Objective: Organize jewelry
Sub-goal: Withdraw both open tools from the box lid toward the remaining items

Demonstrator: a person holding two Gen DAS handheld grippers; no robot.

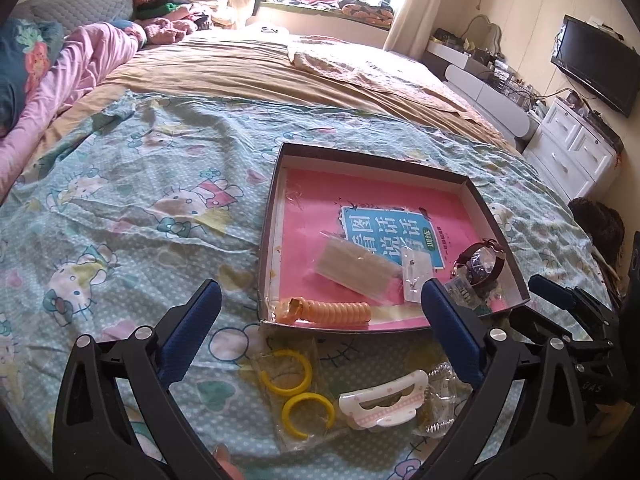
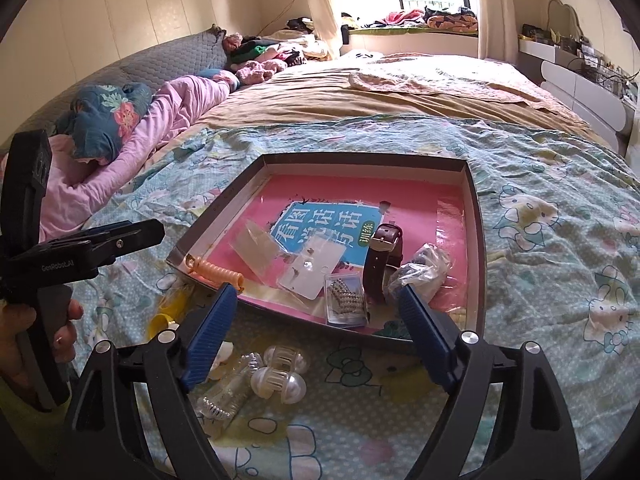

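A shallow dark-rimmed box [image 1: 476,196] [image 2: 478,240] with a pink book in its bottom lies on the bed. It holds an orange coil bracelet [image 1: 328,312] [image 2: 216,274], clear packets [image 1: 356,270], a brown-strap watch [image 2: 382,260] [image 1: 482,266] and a small case of beads [image 2: 346,304]. On the sheet in front lie two yellow hoops in a bag [image 1: 296,388], a white-pink hair clip [image 1: 384,404] and a pearl claw clip [image 2: 280,376]. My left gripper [image 1: 320,308] is open above the hoops. My right gripper [image 2: 316,312] is open above the pearl clip.
The box sits on a Hello Kitty sheet [image 1: 140,208]. Pillows and a pink blanket [image 2: 160,128] lie at the left. A white dresser [image 1: 572,152] and a television [image 1: 596,64] stand at the right. The left gripper's body [image 2: 60,256] shows in the right wrist view.
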